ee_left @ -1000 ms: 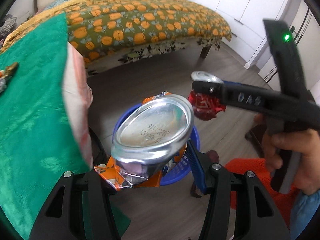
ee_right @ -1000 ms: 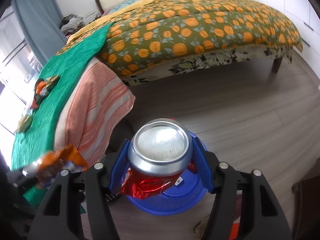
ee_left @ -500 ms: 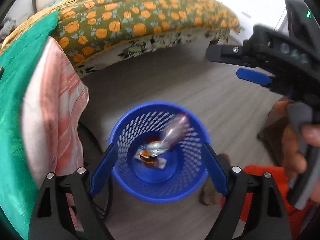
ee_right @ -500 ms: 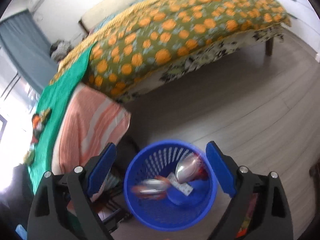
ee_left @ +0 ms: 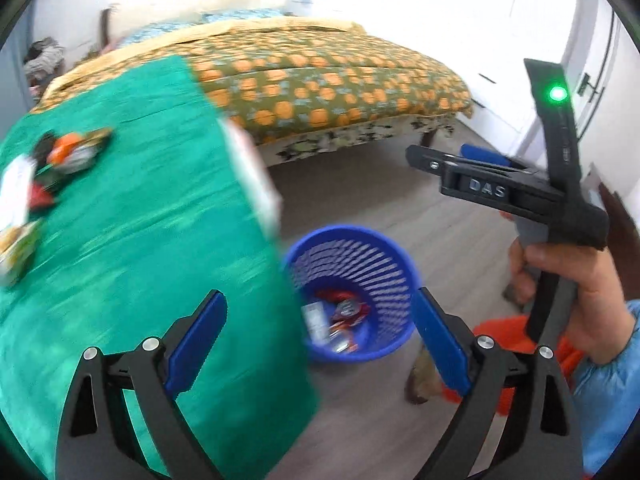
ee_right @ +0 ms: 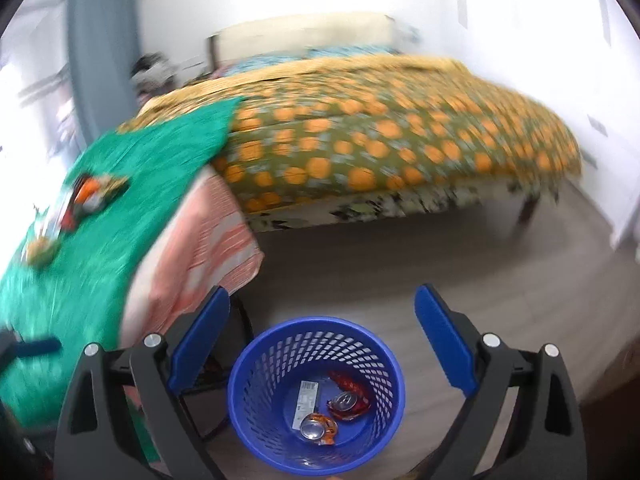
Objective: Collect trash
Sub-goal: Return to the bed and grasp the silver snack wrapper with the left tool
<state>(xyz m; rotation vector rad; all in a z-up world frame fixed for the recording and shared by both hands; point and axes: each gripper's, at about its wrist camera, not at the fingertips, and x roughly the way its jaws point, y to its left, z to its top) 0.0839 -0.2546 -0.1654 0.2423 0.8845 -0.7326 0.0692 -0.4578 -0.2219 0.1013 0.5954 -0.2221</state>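
**Both cans dropped, wrappers next**

Dropped since a second ago: two crushed cans [ee_right: 320, 420], each with its wrapper, now in blue basket [ee_right: 256, 364] on floor. Left to right: remaining wrappers [ee_left: 68, 156] on green-covered worktop [ee_left: 140, 240], about three or four, blurred, lying up-left of left gripper [ee_left: 316, 340], the nearer hand; long axis not readable. Left jaws just opened wide, nothing between. Right gripper [ee_right: 320, 344] likewise just spread, empty, over basket.

A home bedroom: a bed [ee_right: 384, 148] with an orange-patterned cover fills the room, wood-look floor [ee_right: 400, 264] beneath it, white cupboard doors [ee_left: 500, 52] beside it, a grey curtain [ee_right: 100, 44] behind it.
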